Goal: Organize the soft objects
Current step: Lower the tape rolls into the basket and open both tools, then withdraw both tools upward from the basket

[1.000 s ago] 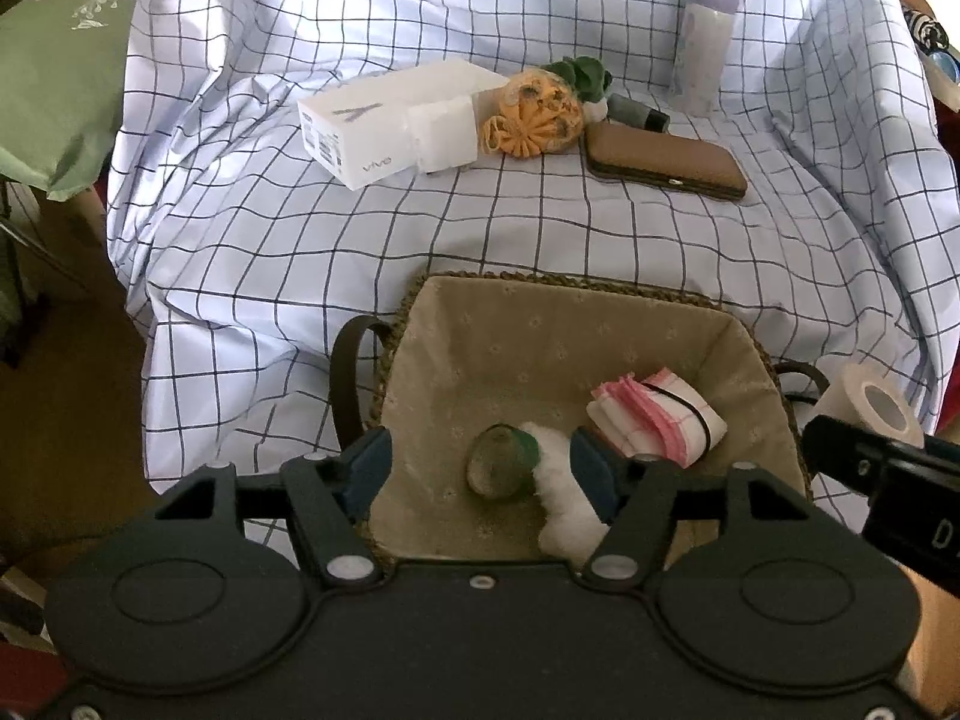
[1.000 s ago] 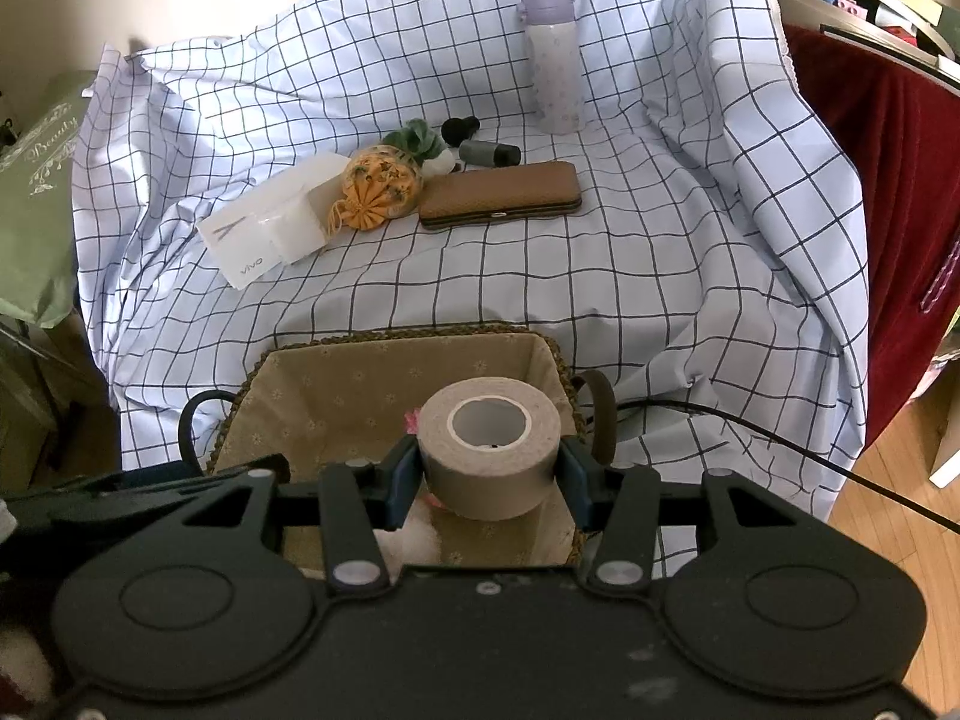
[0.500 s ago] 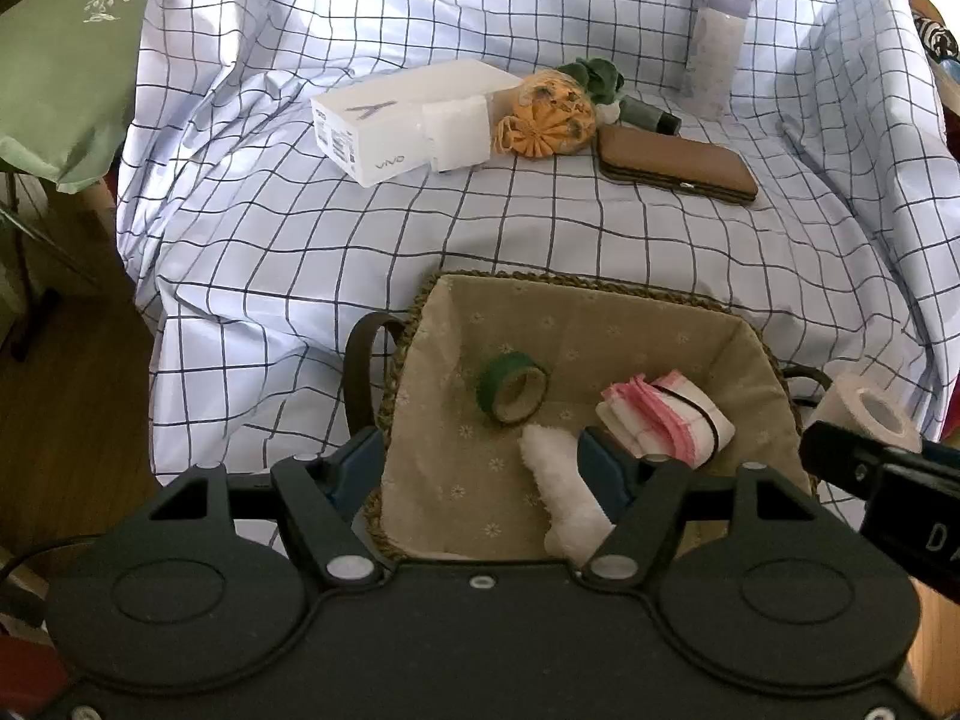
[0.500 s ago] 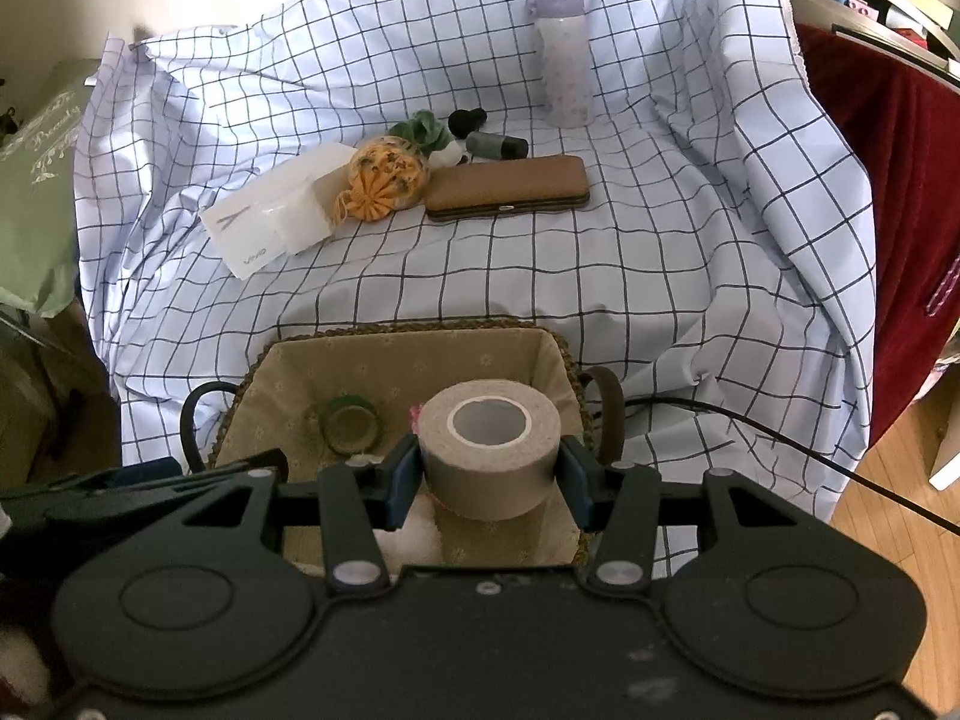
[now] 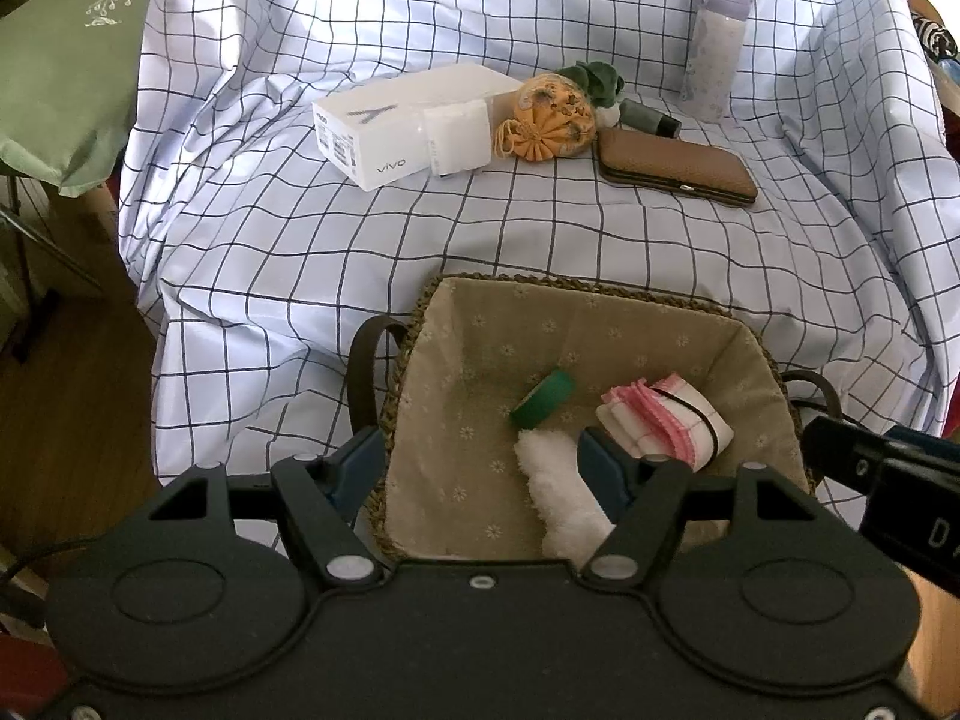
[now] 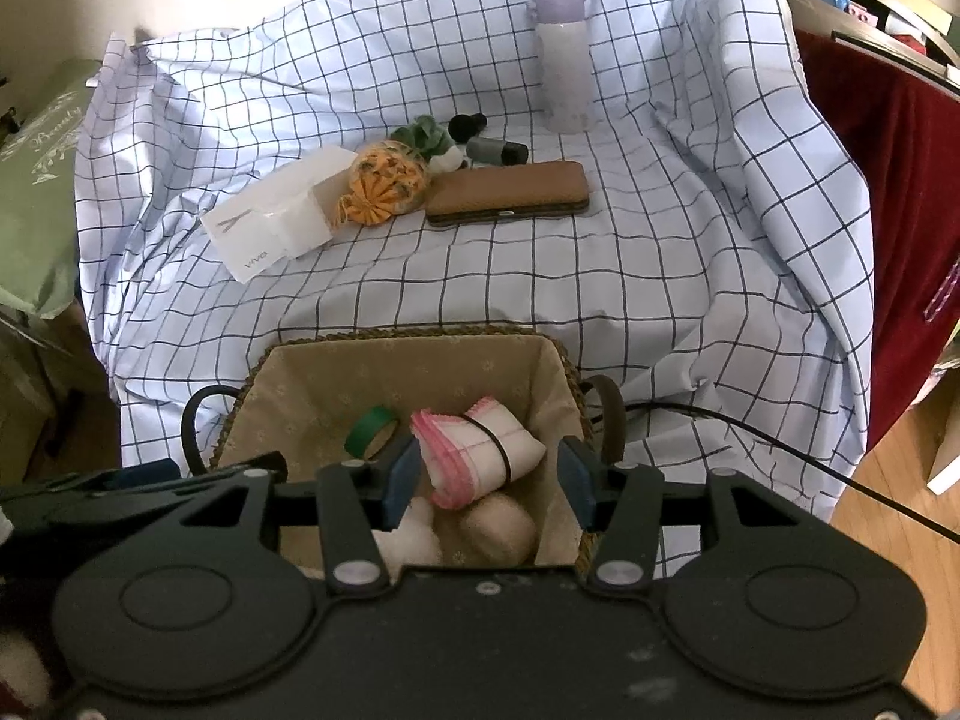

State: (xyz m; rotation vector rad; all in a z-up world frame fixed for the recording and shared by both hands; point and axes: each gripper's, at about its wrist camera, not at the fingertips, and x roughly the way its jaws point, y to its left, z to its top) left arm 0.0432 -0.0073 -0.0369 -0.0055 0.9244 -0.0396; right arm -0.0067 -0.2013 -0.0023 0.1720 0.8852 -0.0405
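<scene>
A woven basket [image 5: 576, 285] with a beige lining sits at the front of the checked cloth. Inside lie a green tape roll [image 5: 543, 399], a pink-and-white folded cloth [image 5: 666, 420] bound by a black band, and a white fluffy piece [image 5: 561, 498]. My left gripper [image 5: 480, 462] hangs open over the basket's near left side, with nothing between its fingers. In the right wrist view a beige tape roll [image 6: 498, 525] lies loose in the basket [image 6: 420, 333], below my right gripper [image 6: 489, 474]. Its jaws are opening and its pads touch nothing.
At the back of the cloth stand a white box [image 5: 414, 120], an orange pouch [image 5: 549, 120], a green plush [image 5: 591, 78], a brown case [image 5: 678, 171] and a pale bottle [image 5: 717, 51]. A black cable [image 6: 780, 438] trails right of the basket. Dark red fabric [image 6: 900, 180] hangs at right.
The green tape roll left my left gripper and settled in the basket. The beige roll, held by my right gripper until half a second ago, now lies in the basket, and those jaws stand wider.
</scene>
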